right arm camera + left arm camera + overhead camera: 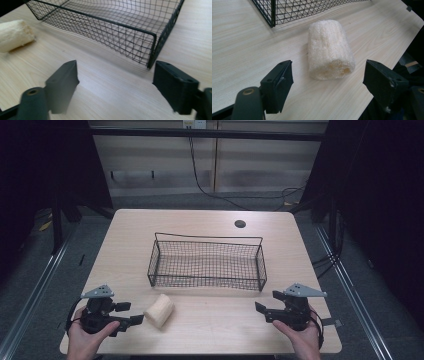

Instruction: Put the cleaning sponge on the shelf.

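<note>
Loofah sponge, a pale cylinder with a hollow fibrous core, lies on its side on the wooden table near the front edge and left of its middle, just in front of the front-left corner of the black wire basket. It sits apart from the basket, not touching the mesh, which leaves room for jaws to close round it from the side. The left gripper rests just beside it near the front-left corner of the table, jaws spread wide; in the left gripper view the sponge lies centred between and just beyond the two jaws, so this looks like the line-up for a grasp across its width. The right gripper waits near the front-right corner, also spread wide and holding nothing, facing the basket's near right corner. The basket stands empty at the table's centre, probably the sponge's destination.
</note>
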The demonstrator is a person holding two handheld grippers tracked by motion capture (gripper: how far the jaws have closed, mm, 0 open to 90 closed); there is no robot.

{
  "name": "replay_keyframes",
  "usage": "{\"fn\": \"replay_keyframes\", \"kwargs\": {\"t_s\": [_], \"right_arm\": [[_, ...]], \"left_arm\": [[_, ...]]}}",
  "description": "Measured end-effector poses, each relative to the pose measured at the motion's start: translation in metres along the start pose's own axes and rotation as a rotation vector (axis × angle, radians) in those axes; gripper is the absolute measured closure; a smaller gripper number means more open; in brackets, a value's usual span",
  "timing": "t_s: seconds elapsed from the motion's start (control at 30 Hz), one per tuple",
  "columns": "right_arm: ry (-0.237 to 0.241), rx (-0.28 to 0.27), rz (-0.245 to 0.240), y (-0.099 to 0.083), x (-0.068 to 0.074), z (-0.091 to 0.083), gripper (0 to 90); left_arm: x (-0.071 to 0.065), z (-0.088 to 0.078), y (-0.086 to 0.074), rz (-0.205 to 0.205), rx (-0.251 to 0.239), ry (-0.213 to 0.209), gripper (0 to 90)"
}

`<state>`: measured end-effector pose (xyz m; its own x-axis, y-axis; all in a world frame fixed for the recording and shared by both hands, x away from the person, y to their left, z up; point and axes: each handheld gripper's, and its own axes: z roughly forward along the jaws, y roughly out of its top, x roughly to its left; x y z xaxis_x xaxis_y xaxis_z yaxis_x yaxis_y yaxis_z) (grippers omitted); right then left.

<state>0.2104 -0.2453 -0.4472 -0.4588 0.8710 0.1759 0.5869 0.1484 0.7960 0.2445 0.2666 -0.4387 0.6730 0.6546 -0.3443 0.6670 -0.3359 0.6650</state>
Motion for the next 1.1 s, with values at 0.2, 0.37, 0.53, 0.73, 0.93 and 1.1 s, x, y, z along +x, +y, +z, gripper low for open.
{"fn": "replay_keyframes", "kwargs": {"t_s": [0.2,0.37,0.53,0.73,0.93,1.1], "right_arm": [[0.064,0.108,0.022,-0.002,-0.003,0.004,15.4],[0.086,0.093,0.021,0.0,-0.002,0.002,15.4],[0.091,0.099,0.042,0.0,-0.002,0.001,16.6],[0.105,0.102,0.036,0.002,0.0,0.004,16.8],[0.134,0.11,0.023,0.001,0.004,0.003,19.3],[0.132,0.106,0.033,0.002,0.002,0.001,18.2]], "left_arm": [[-0.002,0.003,0.0,0.014,0.031,-0.013,26.1],[-0.003,0.003,0.002,0.014,0.036,-0.016,25.7],[-0.005,0.002,0.007,0.006,0.053,-0.024,21.8],[-0.008,0.001,0.014,0.014,0.085,-0.005,21.1],[-0.015,0.003,0.025,0.028,0.121,0.029,21.2],[-0.019,0.005,0.036,0.038,0.18,0.051,17.3]]}}
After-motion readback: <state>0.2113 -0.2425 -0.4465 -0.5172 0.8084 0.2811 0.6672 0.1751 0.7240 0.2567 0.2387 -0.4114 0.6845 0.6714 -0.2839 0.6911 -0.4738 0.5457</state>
